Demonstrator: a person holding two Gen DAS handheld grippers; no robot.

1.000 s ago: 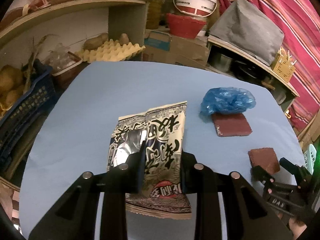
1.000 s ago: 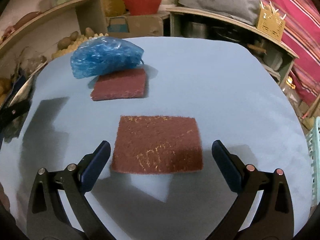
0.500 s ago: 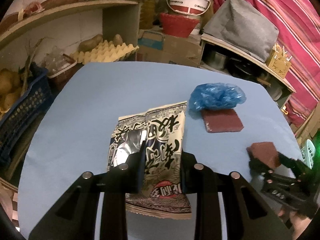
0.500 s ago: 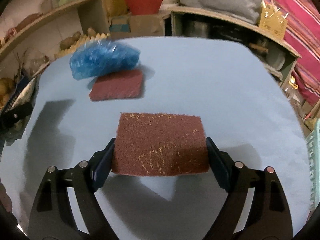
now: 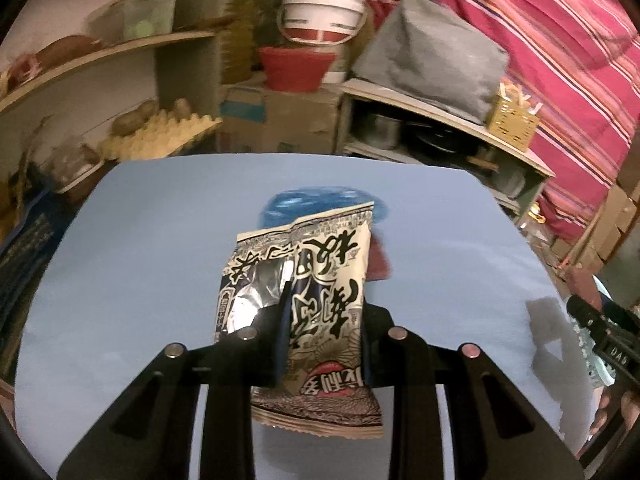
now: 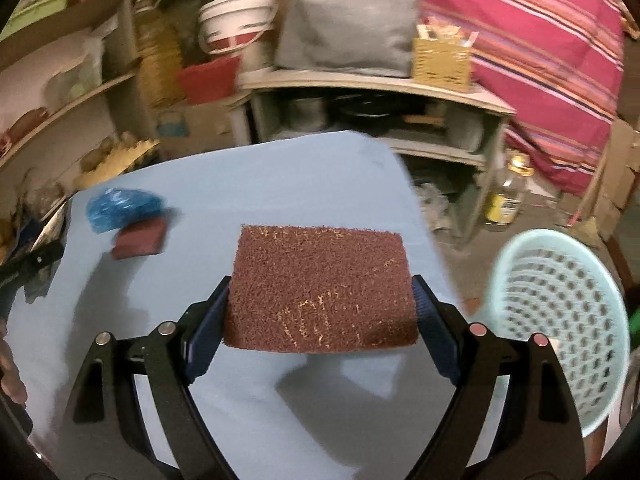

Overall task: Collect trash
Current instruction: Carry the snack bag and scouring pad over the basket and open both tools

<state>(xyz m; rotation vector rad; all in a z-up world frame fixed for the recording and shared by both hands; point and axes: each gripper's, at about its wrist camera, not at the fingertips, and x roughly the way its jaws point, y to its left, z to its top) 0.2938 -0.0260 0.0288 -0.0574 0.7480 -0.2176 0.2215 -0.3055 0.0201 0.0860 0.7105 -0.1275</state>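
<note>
— What have you got in each hand?

— My right gripper [image 6: 320,312] is pinching a brown scrubbing pad [image 6: 320,288] by its two side edges, the blue pads pressed against it, jaws set wide because the pad is wide. It sits in the middle of the right wrist view, lifted off the table [image 6: 280,168], with its shadow on the blue top below it. My left gripper [image 5: 320,320] is squeezed nearly together on a snack wrapper [image 5: 304,280], which stands up between the fingers in the middle of the left wrist view, its crimped bottom edge hanging low in the frame.

— And the rest of the trash?

— A crumpled blue plastic bag [image 6: 122,208] lies at the left of the right view, with a second brown pad [image 6: 138,238] touching it just below. In the left view the wrapper hides most of both; it is blurred there, so I only make out blue above the wrapper and a reddish patch to its right.

— Where is the bin?

— A pale green perforated basket [image 6: 560,312] stands off the table's edge at the lower right of the right view, on the floor I think.
</note>
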